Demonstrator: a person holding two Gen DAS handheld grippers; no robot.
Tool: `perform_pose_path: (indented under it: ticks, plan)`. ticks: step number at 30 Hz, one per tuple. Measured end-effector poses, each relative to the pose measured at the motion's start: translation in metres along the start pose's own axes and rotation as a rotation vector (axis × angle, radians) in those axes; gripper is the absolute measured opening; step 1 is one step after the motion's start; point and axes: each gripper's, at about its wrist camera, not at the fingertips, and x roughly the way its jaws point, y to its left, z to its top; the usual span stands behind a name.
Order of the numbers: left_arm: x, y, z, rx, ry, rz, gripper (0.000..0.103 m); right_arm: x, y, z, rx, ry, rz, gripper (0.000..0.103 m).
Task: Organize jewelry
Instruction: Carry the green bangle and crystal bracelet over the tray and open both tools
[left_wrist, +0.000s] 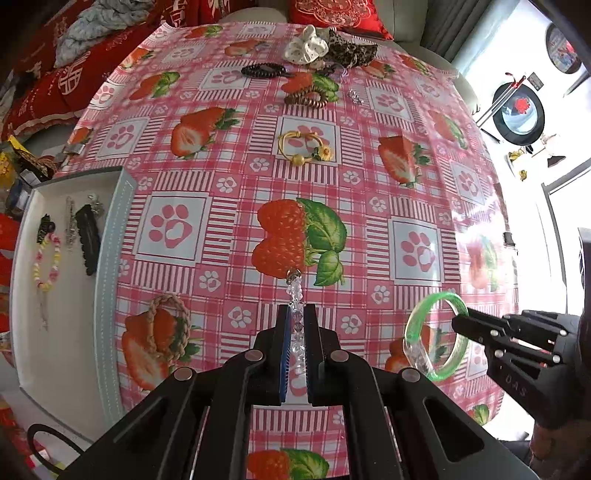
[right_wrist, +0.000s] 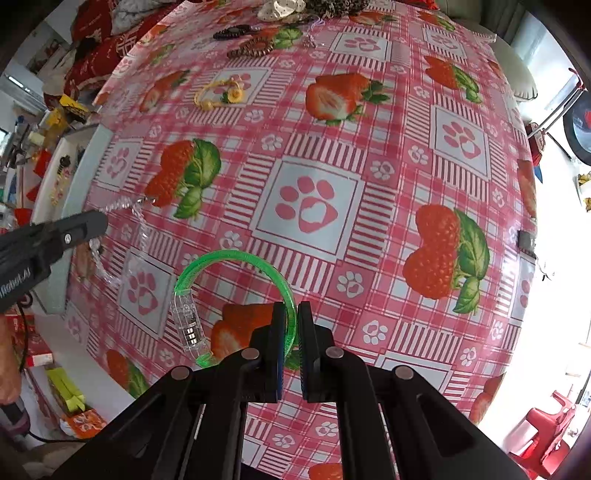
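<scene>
My left gripper (left_wrist: 297, 308) is shut on a clear crystal bead bracelet (left_wrist: 295, 291), whose strand hangs between the fingers above the tablecloth. The right wrist view shows that left gripper (right_wrist: 99, 218) at the left edge with the crystal bracelet (right_wrist: 138, 218) dangling in a loop. My right gripper (right_wrist: 291, 306) is shut on a green translucent bangle (right_wrist: 236, 256) with a clear clasp block, lifted off the table. From the left wrist view, the right gripper (left_wrist: 460, 319) pinches the green bangle (left_wrist: 436, 336) at the lower right. A white jewelry tray (left_wrist: 66, 295) lies at the left.
The tray holds a pastel bead bracelet (left_wrist: 46, 264), a black hair clip (left_wrist: 88, 240) and a silver chain. On the strawberry tablecloth (left_wrist: 369, 184) lie a gold bangle (left_wrist: 304, 147), a brown bead bracelet (left_wrist: 306, 98), a black bead bracelet (left_wrist: 264, 70), scrunchies (left_wrist: 308, 46) and a woven ring (left_wrist: 168, 325).
</scene>
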Motion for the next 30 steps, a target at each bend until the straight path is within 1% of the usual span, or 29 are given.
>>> perform_pose_path:
  ticks: [1, 6, 17, 23, 27, 30]
  plan:
    - [-0.004, 0.001, 0.000, -0.005, -0.002, -0.001, 0.013, 0.000, -0.007, -0.002, 0.001, -0.003, 0.004, 0.007]
    - [-0.023, 0.005, -0.003, -0.026, -0.020, 0.006, 0.013, -0.016, -0.004, 0.005, 0.001, -0.018, 0.023, 0.007]
    - [-0.065, 0.033, -0.008, -0.112, -0.077, 0.039, 0.013, -0.042, 0.015, 0.022, -0.020, -0.045, 0.079, 0.007]
    - [-0.079, 0.061, -0.011, -0.145, -0.096, 0.035, 0.013, -0.051, 0.035, 0.032, -0.050, -0.065, 0.085, 0.007]
    - [-0.086, 0.082, -0.012, -0.150, -0.112, 0.036, 0.013, -0.054, 0.058, 0.040, -0.067, -0.084, 0.092, 0.007]
    - [-0.092, 0.106, -0.013, -0.148, -0.116, 0.035, 0.013, -0.053, 0.080, 0.048, -0.067, -0.092, 0.093, 0.007]
